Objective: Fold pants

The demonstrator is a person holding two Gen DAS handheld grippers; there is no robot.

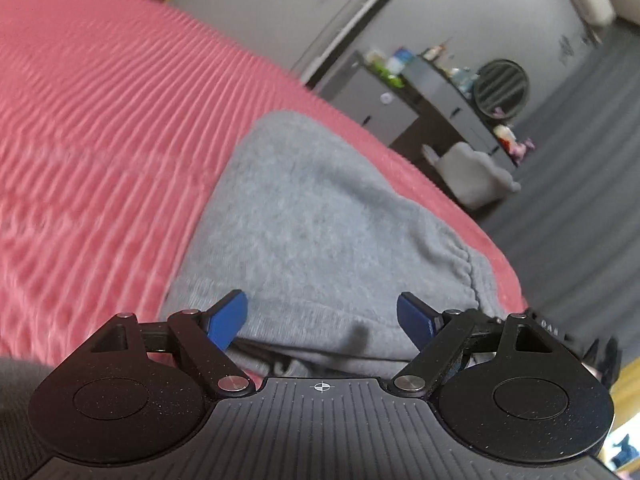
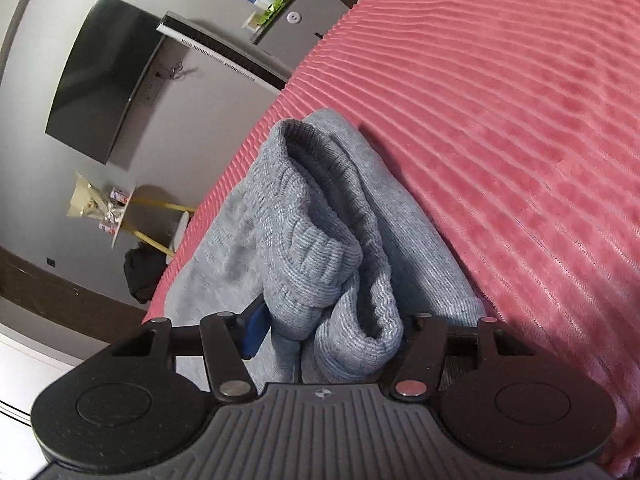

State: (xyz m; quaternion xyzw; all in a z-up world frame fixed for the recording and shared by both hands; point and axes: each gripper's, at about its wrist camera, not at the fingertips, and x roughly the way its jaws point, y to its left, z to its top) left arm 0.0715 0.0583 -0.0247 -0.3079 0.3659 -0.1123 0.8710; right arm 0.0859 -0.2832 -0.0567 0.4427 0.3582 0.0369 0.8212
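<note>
My left gripper (image 1: 322,316) hovers w/ fingers spread over grey pants (image 1: 316,216) on pink bedspread (image 1: 100,120); right gripper (image 2: 332,320) is clamped on their ribbed cuffs (image 2: 320,248).

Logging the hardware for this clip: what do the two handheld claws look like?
Both match. The left claw and right claw have blue finger pads on black linkage bars with silver pivot pins, two round black discs, and a ribbed grey body with a small crosshair mark.
</note>
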